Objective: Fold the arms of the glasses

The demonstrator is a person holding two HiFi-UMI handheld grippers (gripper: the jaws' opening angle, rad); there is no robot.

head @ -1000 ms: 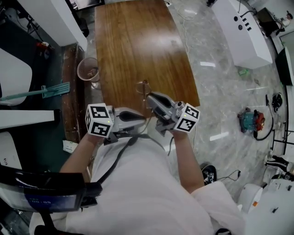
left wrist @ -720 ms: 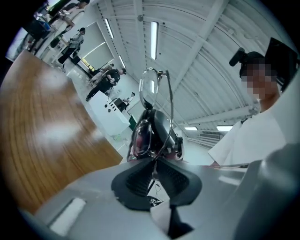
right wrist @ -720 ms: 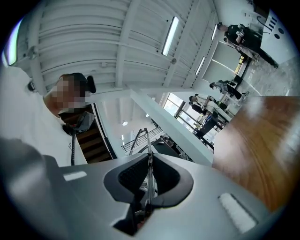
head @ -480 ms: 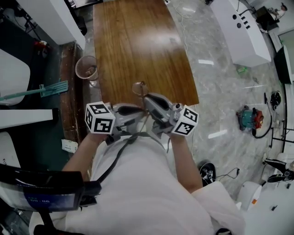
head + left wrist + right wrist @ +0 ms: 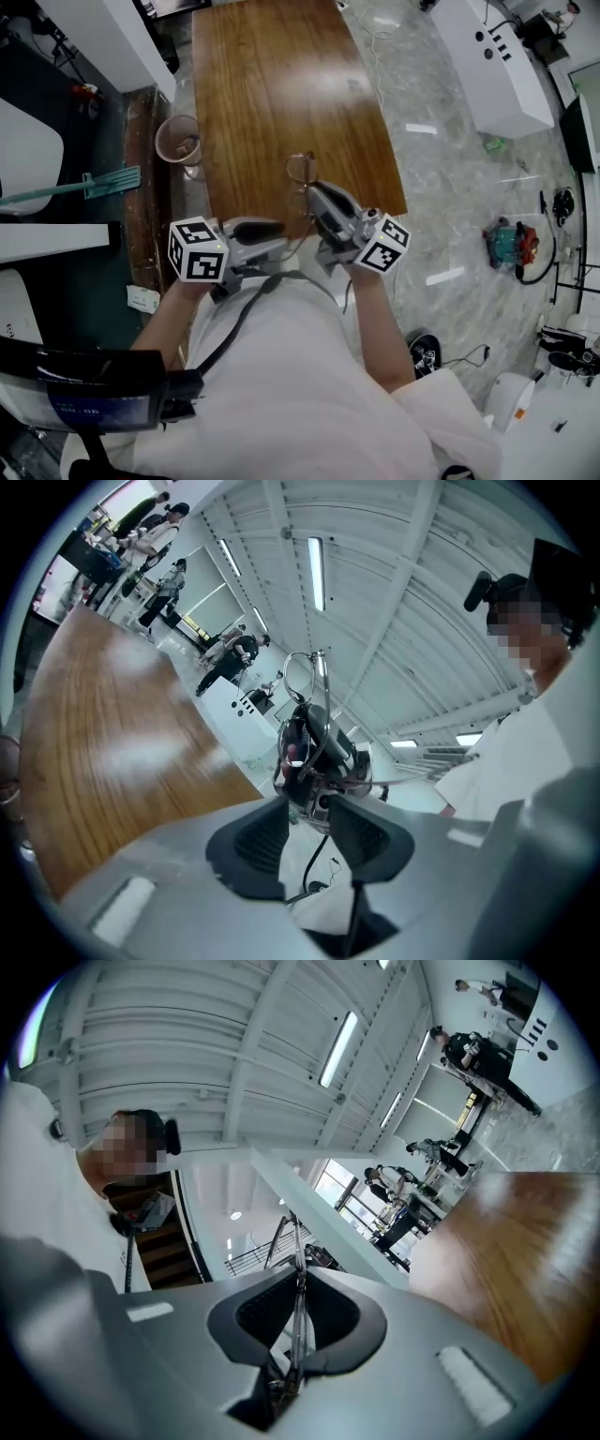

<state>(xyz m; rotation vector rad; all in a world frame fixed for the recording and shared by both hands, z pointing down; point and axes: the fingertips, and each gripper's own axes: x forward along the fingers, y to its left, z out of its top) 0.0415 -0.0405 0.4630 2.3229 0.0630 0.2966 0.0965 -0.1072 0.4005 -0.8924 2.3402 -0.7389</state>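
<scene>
The right tool point(image 5: 298, 1309) clamps the glasses point(image 5: 300, 170), with only one lens ring showing past it. The left tool point(image 5: 306, 829), its jaws just opened, holds nothing.

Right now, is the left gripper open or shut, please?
Open: the left gripper has just been opening its jaws, nothing between them.

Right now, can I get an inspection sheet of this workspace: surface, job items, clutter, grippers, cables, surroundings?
Surface: glossy wooden table.
Job's things: glasses held above the table's near end; whether the arms are folded is unclear.
Clutter: nothing seen.
Grippers: left gripper has just been opening its jaws, nothing between them; right gripper shut on the glasses.
Cables: white cable on the floor beside the table.
Surroundings: translucent bin, teal broom, teal machine.
</scene>
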